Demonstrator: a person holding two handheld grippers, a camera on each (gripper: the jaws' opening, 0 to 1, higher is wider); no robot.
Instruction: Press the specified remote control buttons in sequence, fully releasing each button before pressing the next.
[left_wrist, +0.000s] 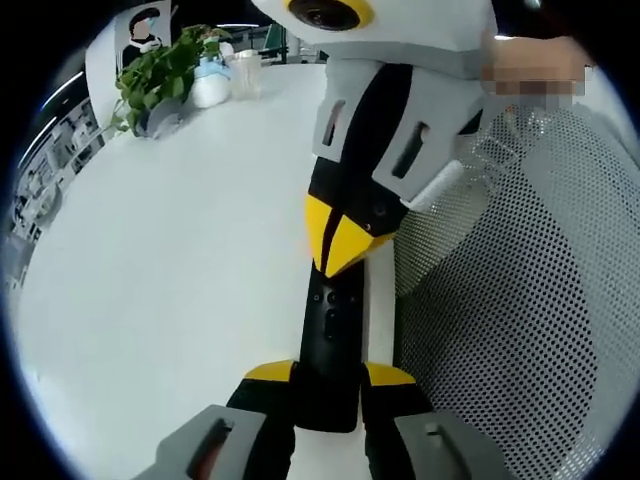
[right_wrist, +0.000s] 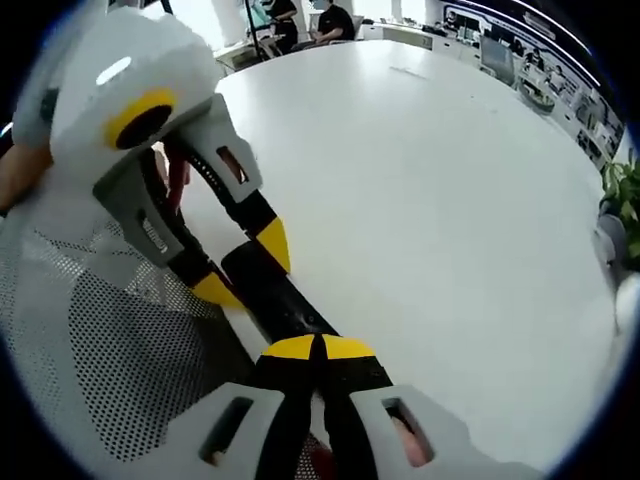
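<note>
A wide white table (left_wrist: 170, 250) is filling most of both views, and it is running to a rounded edge. At its far left corner in the left gripper view, a green potted plant (left_wrist: 160, 75) is standing, with a pale blue-white object (left_wrist: 210, 85) and a clear container (left_wrist: 245, 72) just beside it; what these two are, I cannot say surely, the picture being small there. Behind the plant a poster (left_wrist: 145, 30) with a drawn figure is hanging on the wall. On the right a mesh chair back (left_wrist: 520, 290), white with small holes, is rising beside the table edge. In the right gripper view, people (right_wrist: 335, 20) are sitting at desks far behind the table.

The left gripper (left_wrist: 328, 385) is gripping a black remote control (left_wrist: 330, 340) between its two yellow-tipped jaws, which are closing on the remote's near end from both sides. The remote is lying lengthwise along the table edge, beside the chair. The right gripper (left_wrist: 345, 245) is coming in from above with its jaws brought together into one yellow point, and this point is touching the upper part of the remote. In the right gripper view its own jaws (right_wrist: 318, 348) are meeting with no gap, resting on the remote (right_wrist: 285, 300).

No writing on the remote can be read.
</note>
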